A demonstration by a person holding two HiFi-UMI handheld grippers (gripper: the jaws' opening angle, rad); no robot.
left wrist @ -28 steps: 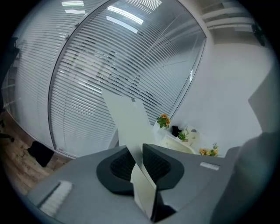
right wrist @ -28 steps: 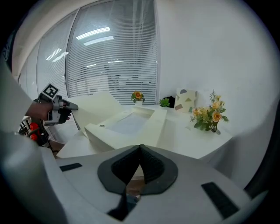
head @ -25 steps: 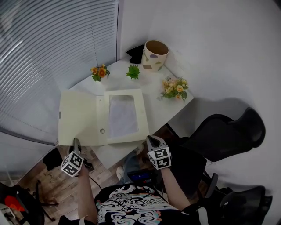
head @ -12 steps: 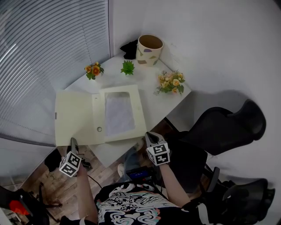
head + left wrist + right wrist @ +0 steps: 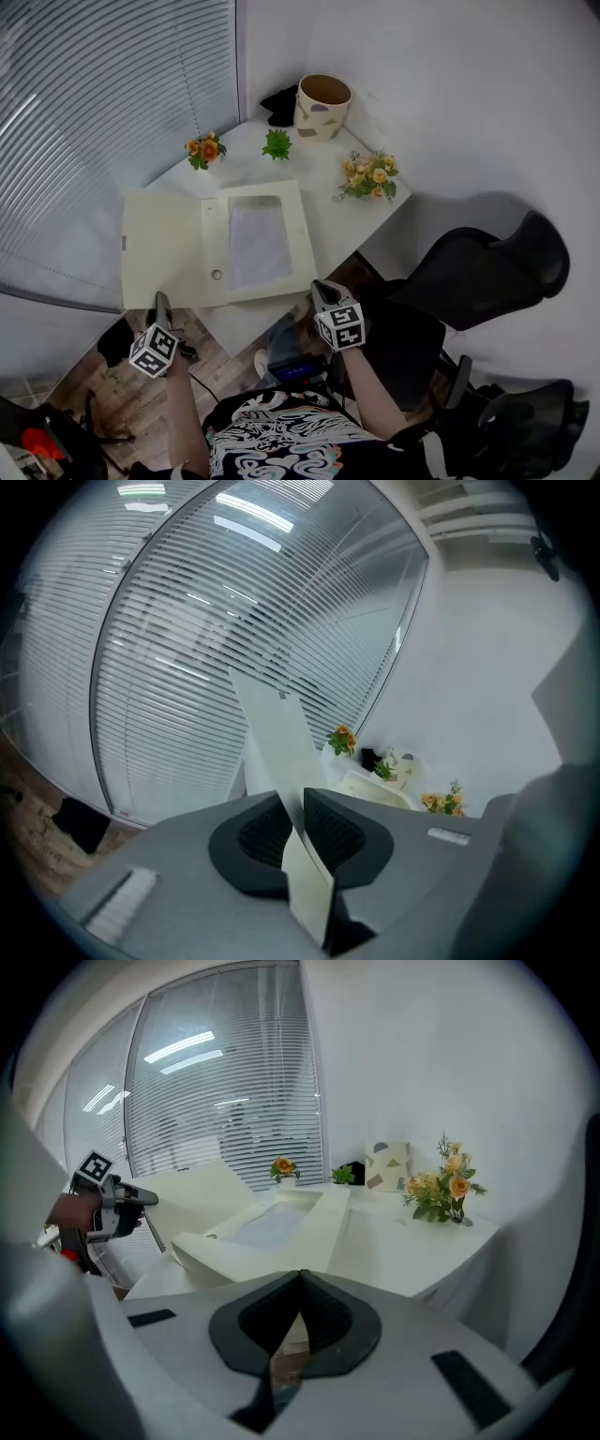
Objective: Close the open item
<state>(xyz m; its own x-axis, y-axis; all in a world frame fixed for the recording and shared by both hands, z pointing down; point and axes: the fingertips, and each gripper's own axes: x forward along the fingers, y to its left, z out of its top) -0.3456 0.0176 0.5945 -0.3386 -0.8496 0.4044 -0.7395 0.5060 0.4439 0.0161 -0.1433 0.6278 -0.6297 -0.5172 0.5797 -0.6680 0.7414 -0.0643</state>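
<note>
Here a flat, pale cream file case (image 5: 303,239) is lying open on the white table (image 5: 333,211). Its shallow rectangular tray is holding a white sheet (image 5: 255,246), and its thin, stiff cover flap (image 5: 159,251) is spreading out to the left, in front of the slatted blinds (image 5: 94,112). A small round snap (image 5: 217,275) is sitting on the strip between tray and flap. The left gripper (image 5: 296,801) is pinching the near edge of that flap. Its ribbed dark jaws have just been closing, and the smooth card is standing between the pads, pressed from both sides. The right gripper (image 5: 300,1277) is hovering just off the table's near edge, beside the tray's near right corner. Its jaws are pressing together at the tips with nothing between them. Farther back on the table are standing a rounded patterned pot (image 5: 322,105), a small green plant (image 5: 276,144), an orange posy (image 5: 207,148) and a yellow-and-orange bouquet (image 5: 367,178).
</note>
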